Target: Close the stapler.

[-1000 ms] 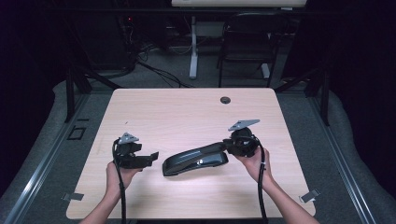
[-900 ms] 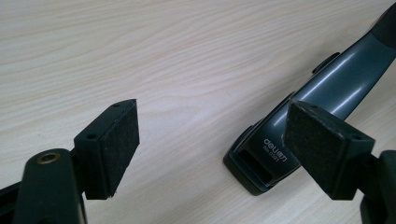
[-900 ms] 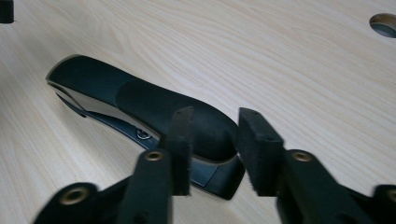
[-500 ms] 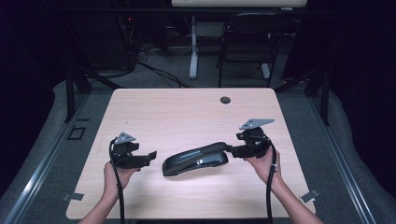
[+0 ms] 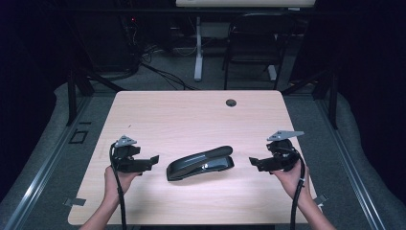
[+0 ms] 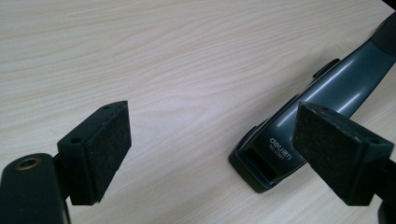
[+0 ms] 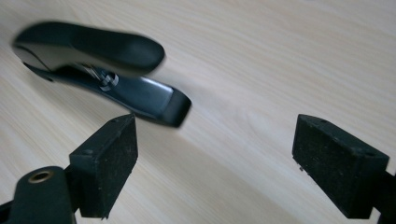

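Dark room, cables and a chair (image 5: 253, 43) beyond the far edge.

Tabletop (image 5: 191, 115): pale wood grain, rectangular, with a small round grommet (image 5: 231, 102) near its far edge, well apart from both tongs.

Stapler (image 5: 200, 163): black, glossy, lying flat on the tabletop between the two tongs, touching neither. Low front end points at the left tongs; raised handle end faces the right tongs. White lettering on the top near the front, seen in the left gripper view (image 6: 280, 149).

Left tongs (image 5: 154, 159): held in the left hand (image 5: 119, 179), just beside the stapler's front, jaws apart and having just widened, nothing between them.

Right tongs (image 5: 252, 163): held in the right hand (image 5: 289, 178), near the stapler's handle end, jaws apart, just opened wide, nothing between them.
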### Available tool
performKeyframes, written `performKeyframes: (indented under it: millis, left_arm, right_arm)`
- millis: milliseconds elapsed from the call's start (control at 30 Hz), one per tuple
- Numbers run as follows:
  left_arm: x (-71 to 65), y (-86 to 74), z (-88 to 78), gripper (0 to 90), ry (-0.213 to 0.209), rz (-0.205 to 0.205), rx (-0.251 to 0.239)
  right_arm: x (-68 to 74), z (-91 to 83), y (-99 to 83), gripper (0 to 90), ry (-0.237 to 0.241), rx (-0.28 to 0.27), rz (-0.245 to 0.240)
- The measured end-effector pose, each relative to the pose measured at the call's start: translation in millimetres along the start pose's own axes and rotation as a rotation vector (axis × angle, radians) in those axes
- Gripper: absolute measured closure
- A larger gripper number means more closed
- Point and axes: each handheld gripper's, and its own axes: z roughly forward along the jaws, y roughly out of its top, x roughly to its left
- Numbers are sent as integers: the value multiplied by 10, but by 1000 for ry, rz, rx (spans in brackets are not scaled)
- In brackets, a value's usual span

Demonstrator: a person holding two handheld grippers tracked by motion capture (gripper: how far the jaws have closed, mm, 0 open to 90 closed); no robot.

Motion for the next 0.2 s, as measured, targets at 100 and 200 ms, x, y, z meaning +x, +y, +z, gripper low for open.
performKeyframes:
  millis: [100,200]
  left_arm:
    - [14,1,16,110,1,-2,11]
    - [42,-7,50,96,-4,-11,17]
  right_arm:
    - [-57,16,-85,105,-41,43,-17]
    - [-134,57,-159,85,-50,85,-9]
